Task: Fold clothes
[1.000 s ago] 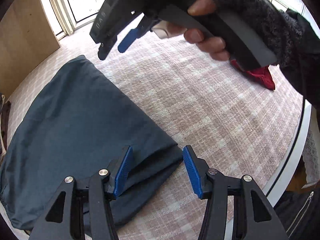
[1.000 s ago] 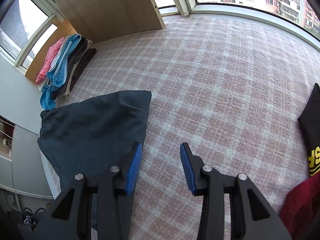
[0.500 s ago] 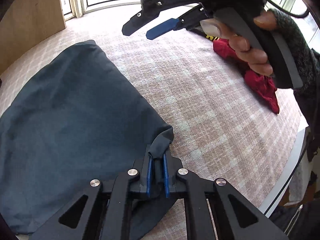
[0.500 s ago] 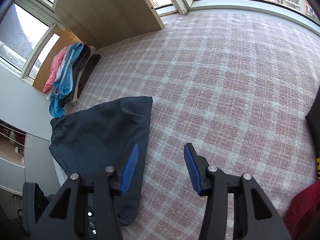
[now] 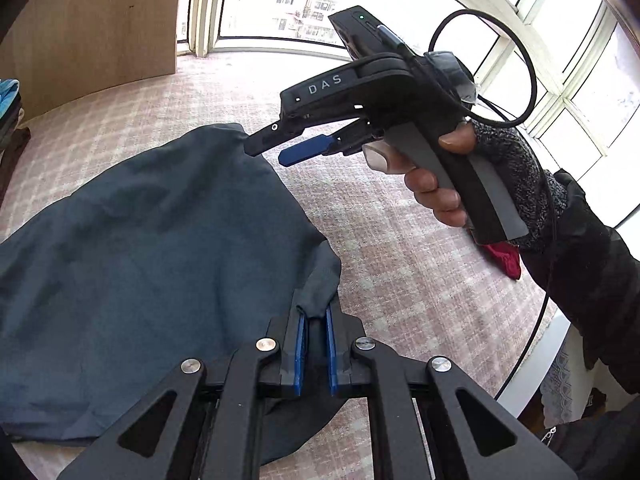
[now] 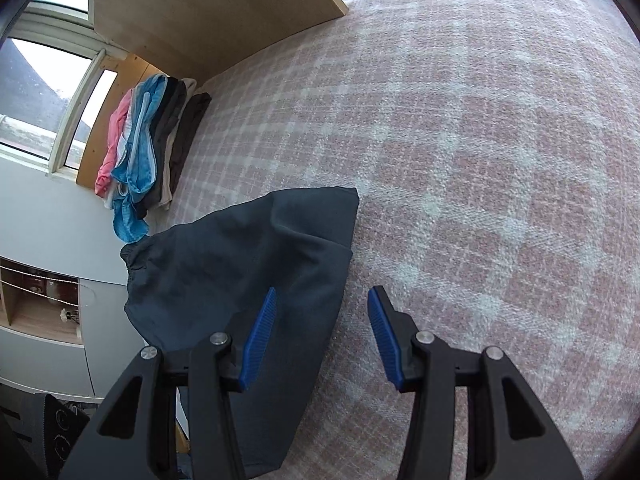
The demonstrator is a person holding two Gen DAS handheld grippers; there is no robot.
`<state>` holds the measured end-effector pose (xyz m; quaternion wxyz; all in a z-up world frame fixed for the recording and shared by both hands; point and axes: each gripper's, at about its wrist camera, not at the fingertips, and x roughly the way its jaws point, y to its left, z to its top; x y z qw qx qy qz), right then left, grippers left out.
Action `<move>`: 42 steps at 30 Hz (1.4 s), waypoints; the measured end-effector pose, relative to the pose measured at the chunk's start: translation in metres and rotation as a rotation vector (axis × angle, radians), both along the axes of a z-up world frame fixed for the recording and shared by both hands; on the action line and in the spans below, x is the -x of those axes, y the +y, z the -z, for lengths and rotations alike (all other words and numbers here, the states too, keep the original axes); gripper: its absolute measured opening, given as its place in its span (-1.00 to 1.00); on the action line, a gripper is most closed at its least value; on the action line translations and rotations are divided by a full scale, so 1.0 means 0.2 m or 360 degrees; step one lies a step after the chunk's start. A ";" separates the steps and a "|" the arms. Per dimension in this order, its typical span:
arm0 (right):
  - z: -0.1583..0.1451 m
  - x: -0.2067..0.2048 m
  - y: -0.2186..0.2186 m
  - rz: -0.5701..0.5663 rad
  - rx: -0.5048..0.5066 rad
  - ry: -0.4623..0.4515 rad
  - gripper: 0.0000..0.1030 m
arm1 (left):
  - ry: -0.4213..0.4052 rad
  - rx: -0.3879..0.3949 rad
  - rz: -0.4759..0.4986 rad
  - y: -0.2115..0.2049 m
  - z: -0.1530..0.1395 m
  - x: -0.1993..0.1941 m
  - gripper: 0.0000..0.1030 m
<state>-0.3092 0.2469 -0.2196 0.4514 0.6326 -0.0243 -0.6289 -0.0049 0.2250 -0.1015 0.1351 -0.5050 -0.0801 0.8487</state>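
Dark blue-grey shorts (image 5: 152, 248) lie flat on the pink plaid bed cover (image 5: 400, 272). My left gripper (image 5: 314, 322) is shut on the near hem corner of the shorts, the cloth bunched between its blue pads. My right gripper (image 6: 322, 320) is open and empty. It hovers above the shorts' (image 6: 240, 264) right edge, near the far hem corner. In the left wrist view the right gripper (image 5: 280, 146) shows above the far corner, held by a gloved hand.
A pile of folded clothes (image 6: 148, 136) lies at the bed's far left by a wooden board (image 6: 208, 8). A red garment (image 5: 504, 260) lies at the right edge of the bed. Windows run along the far side.
My left gripper closed on the shorts' near hem corner and has lifted it a little. My right gripper moved left toward the shorts' far corner, still open.
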 end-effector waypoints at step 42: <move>-0.42 -1.39 -2.11 -0.0613 -0.0112 0.0390 -0.60 | 0.0037 -0.0303 -0.0732 -2.02 0.13 -1.14 -0.55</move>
